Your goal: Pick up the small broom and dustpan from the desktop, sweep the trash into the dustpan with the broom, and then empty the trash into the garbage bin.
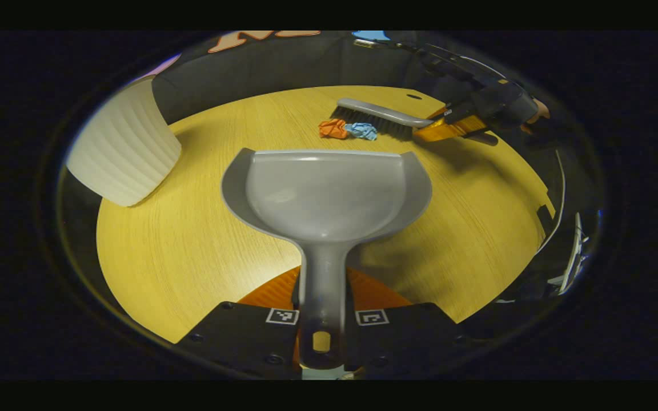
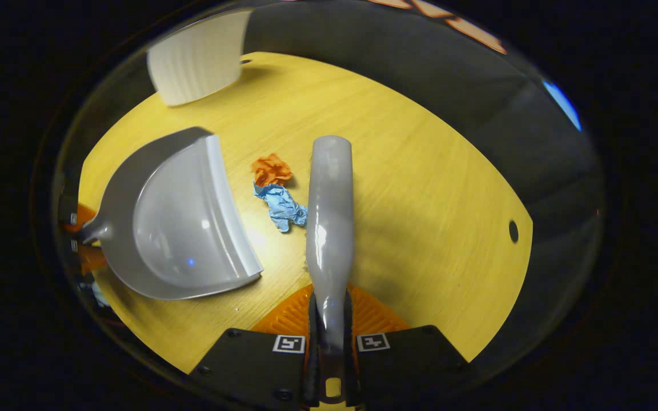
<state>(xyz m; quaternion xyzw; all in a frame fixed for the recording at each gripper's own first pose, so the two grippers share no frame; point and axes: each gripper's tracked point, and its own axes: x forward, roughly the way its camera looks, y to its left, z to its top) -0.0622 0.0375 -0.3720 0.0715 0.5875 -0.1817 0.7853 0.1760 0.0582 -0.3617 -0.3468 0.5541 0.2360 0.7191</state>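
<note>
Left gripper view, bottom centre: left tool (image 1: 320, 319) closed on the grey dustpan (image 1: 326, 194) handle, both fingers pressed against it, a square black-and-white marker on each finger, no readable text on them. Dustpan pan sits mid-frame over the wooden counter (image 1: 192, 251), mouth pointing away toward the trash; can't tell if it touches the counter. Beyond its front edge, upper centre: orange paper wad (image 1: 333, 129) and blue paper wad (image 1: 362, 131) touching each other, just in front of the broom (image 1: 380, 117) bristles. Upper right: right tool (image 1: 449, 123) gripping the broom handle, part of a hand behind it. Upper left: white ribbed garbage bin (image 1: 126, 151) at the counter edge. Right gripper view, bottom centre: right tool (image 2: 329, 342) closed on the grey broom (image 2: 330, 217) handle, same kind of square markers, nothing legible. Broom back runs up mid-frame, bristles hidden under it here. Just left of it the blue wad (image 2: 281, 206) touches the broom, orange wad (image 2: 271, 169) above it. Dustpan (image 2: 180, 222) at left, open mouth facing the wads, near but apart. Bin (image 2: 197, 57) upper left. This view shows a small dark hole in the counter (image 2: 420, 188) at right. No brand or writing seen on any object.
</note>
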